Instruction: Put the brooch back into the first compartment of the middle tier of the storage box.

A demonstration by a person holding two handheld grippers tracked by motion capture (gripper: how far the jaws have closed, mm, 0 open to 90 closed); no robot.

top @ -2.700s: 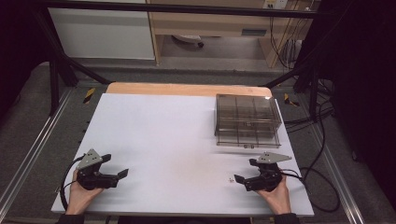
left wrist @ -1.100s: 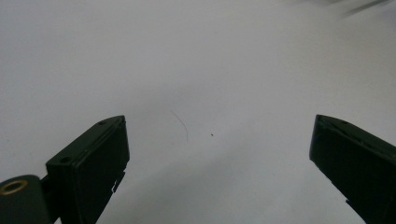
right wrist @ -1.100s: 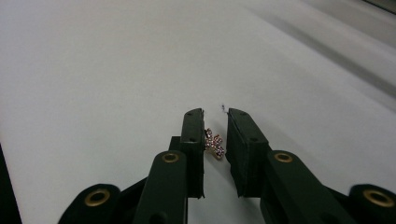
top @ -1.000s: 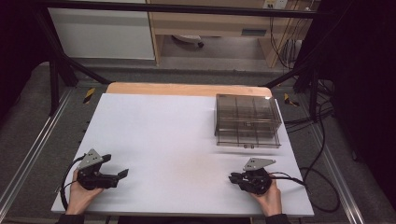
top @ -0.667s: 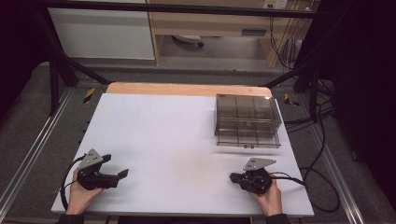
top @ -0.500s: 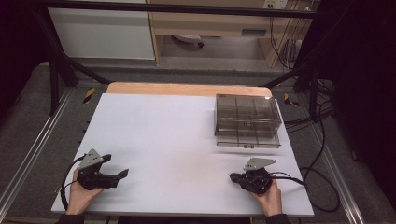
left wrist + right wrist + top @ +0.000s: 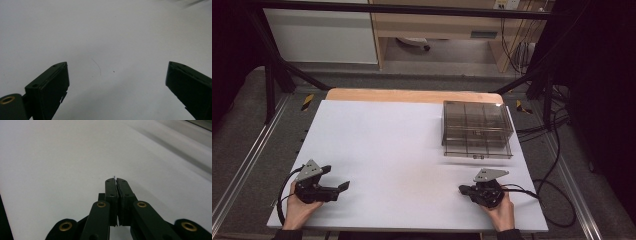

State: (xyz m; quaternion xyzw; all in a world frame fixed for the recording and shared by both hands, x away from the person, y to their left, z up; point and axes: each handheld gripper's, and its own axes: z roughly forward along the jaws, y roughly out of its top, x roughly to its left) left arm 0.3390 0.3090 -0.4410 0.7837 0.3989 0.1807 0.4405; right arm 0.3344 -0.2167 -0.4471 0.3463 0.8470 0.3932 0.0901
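Note:
My left gripper [image 7: 337, 179] rests at the near left of the white table [image 7: 402, 140], held by a hand. Its jaws stand wide open [image 7: 116, 65] over bare surface, with nothing between them. My right gripper [image 7: 461, 189] lies at the near right in the other hand, pointing left. Its two black jaws are pressed together [image 7: 115, 180]. A tiny pale speck [image 7: 114, 177] shows at their tips, too small to tell what it is.
A smoky transparent compartment box [image 7: 476, 127] with its lid down sits at the far right of the table. A bare wooden strip [image 7: 412, 95] runs along the far edge. Cables [image 7: 547, 195] trail off the right side. A faint hairline mark [image 7: 97, 67] lies ahead of the left jaws.
The right gripper has shifted slightly left and its jaws have come together. The left gripper has not moved.

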